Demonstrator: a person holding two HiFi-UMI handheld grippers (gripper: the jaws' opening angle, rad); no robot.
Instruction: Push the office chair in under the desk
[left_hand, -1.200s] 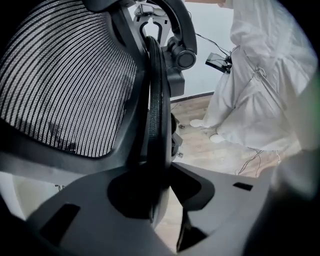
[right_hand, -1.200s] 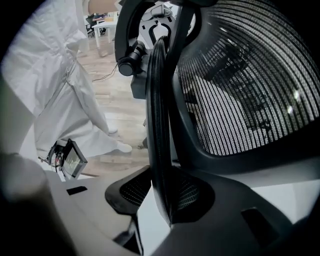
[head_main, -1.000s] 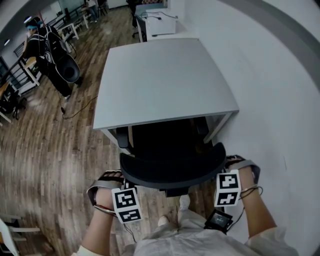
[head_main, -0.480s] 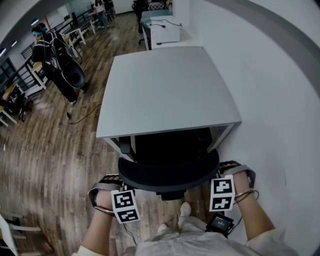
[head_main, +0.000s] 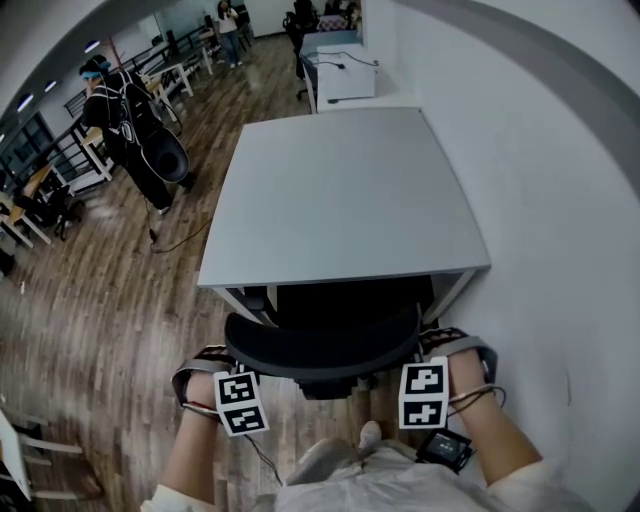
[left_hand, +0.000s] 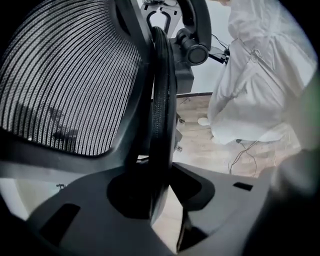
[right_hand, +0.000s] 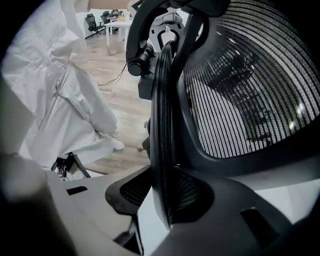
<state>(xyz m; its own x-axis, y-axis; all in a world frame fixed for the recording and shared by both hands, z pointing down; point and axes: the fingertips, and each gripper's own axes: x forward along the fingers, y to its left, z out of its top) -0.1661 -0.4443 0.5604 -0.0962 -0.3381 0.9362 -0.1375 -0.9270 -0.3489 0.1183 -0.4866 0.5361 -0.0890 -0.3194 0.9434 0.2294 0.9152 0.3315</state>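
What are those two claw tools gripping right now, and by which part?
Both grip the office chair by the rim of its mesh backrest: the left gripper pinches the rim's left side, the right gripper its right side.

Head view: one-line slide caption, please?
Handheld left gripper and right gripper clamp the office chair backrest, chair partly under the desk.

Office, grey desk (head_main: 340, 190), mesh office chair (head_main: 320, 348), more desks (head_main: 345, 75) beyond
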